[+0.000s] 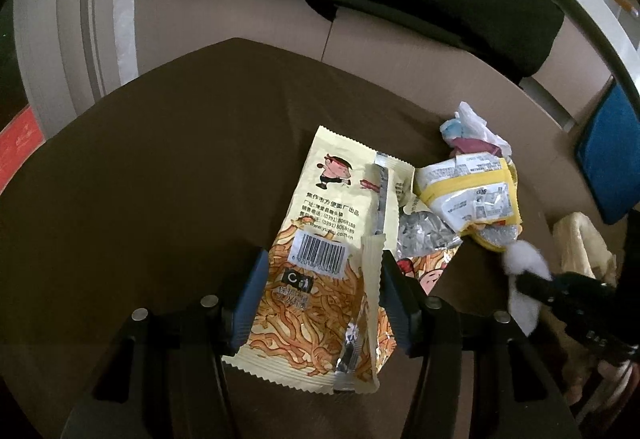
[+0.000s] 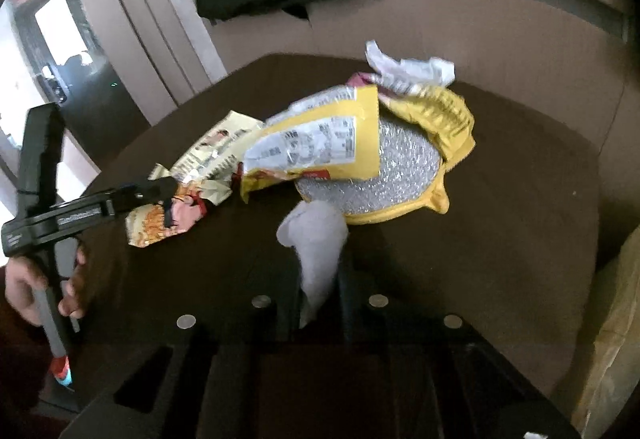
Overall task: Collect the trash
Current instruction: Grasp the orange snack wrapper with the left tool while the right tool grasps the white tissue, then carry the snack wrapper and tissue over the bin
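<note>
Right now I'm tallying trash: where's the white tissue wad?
Right wrist view, centre: the tissue wad is pinched in the right claw, just before the yellow padded mailer.

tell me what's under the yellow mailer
The yellow mailer overlaps the noodle wrapper and a crumpled white and maroon wrapper; anything else beneath is hidden.

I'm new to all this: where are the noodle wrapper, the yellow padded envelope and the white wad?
noodle wrapper (image 1: 320,247): left wrist view, barcode.
yellow padded envelope (image 2: 316,145): right wrist view, white label.
white wad (image 2: 316,239): right wrist view, upper middle.
</note>
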